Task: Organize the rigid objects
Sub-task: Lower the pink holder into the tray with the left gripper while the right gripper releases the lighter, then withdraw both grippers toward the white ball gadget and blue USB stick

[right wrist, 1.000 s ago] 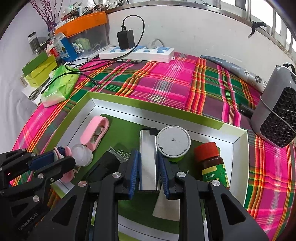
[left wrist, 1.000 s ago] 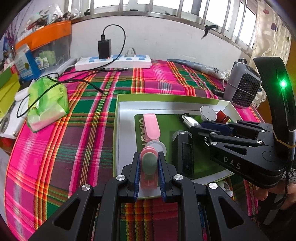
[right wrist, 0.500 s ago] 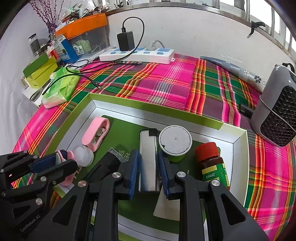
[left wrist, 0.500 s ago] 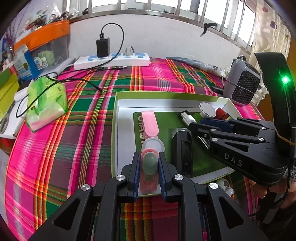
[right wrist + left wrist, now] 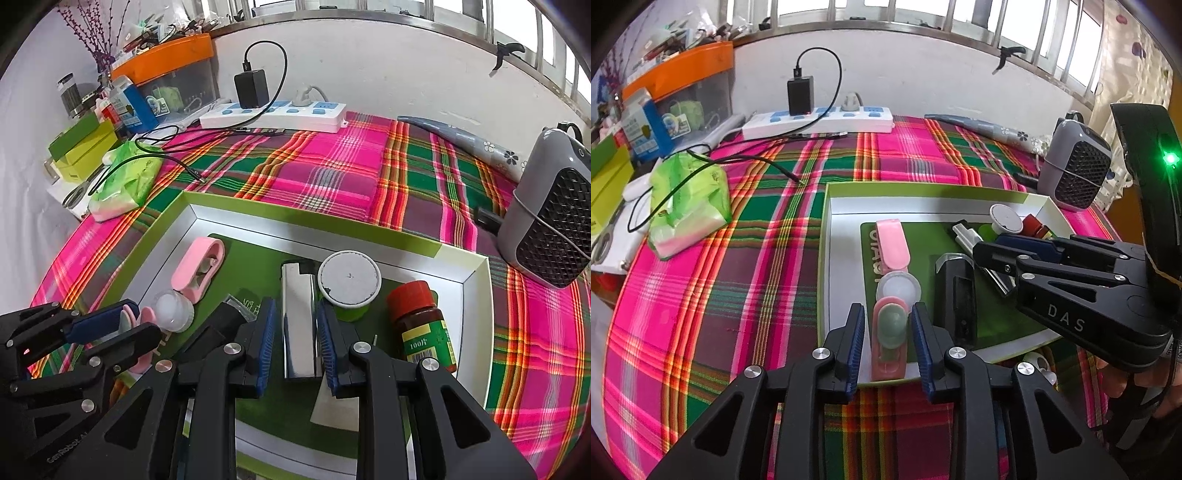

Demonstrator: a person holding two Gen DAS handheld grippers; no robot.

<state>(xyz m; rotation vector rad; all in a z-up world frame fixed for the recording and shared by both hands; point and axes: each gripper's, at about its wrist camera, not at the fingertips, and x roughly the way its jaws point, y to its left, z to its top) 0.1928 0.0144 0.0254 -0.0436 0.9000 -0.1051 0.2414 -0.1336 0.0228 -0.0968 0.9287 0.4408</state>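
The left gripper [image 5: 888, 325] is seen with its jaws opening; the pink and green item [image 5: 889, 338] lies between them at the near edge of the tray [image 5: 923, 192], and a gap is visible on each side of it. The right gripper [image 5: 295, 332] is closed narrowly on the silver lighter [image 5: 298, 314], both blue pads being pressed against its sides. The lighter is located inside the tray, just beside the white-lidded green cup [image 5: 349, 286]. The red-capped bottle [image 5: 421, 319] is positioned near the cup, within the same tray
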